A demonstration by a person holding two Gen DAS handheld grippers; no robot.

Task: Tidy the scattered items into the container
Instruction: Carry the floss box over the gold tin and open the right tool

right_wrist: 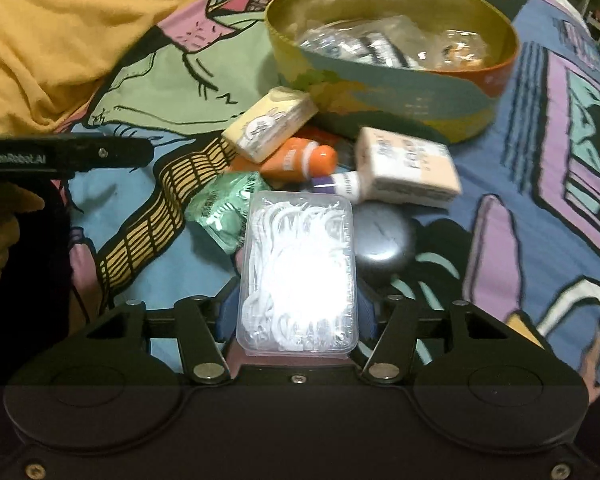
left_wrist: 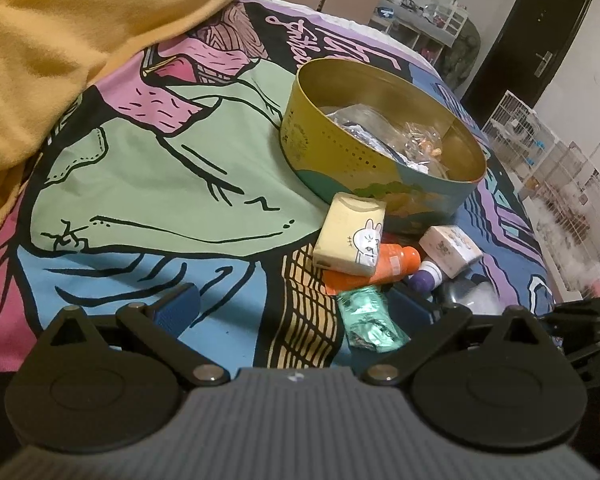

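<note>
Left wrist view: left gripper [left_wrist: 294, 308] hung with its jaws spread wide, nothing between them, over the printed multicoloured bedspread [left_wrist: 148, 168]. The round yellow-and-teal metal tin [left_wrist: 340, 160] already held a few clear plastic packets. Still outside it, just beside its near wall: the pale yellow tissue pack with a rabbit print [left_wrist: 352, 236], the orange tube [left_wrist: 380, 270], the white printed tissue pack [left_wrist: 450, 250], the small purple-and-white bottle [left_wrist: 432, 276] and the green foil sachet [left_wrist: 370, 322].

Right wrist view: right gripper [right_wrist: 298, 312] was clamped on the clear plastic box of white floss picks [right_wrist: 298, 264], held above the pile, well short of the tin. The round dark grey disc [right_wrist: 384, 244] lay just beyond the box.

Judgement: early-to-mid progress. 1 item in hand, at least 6 left on the bed.
</note>
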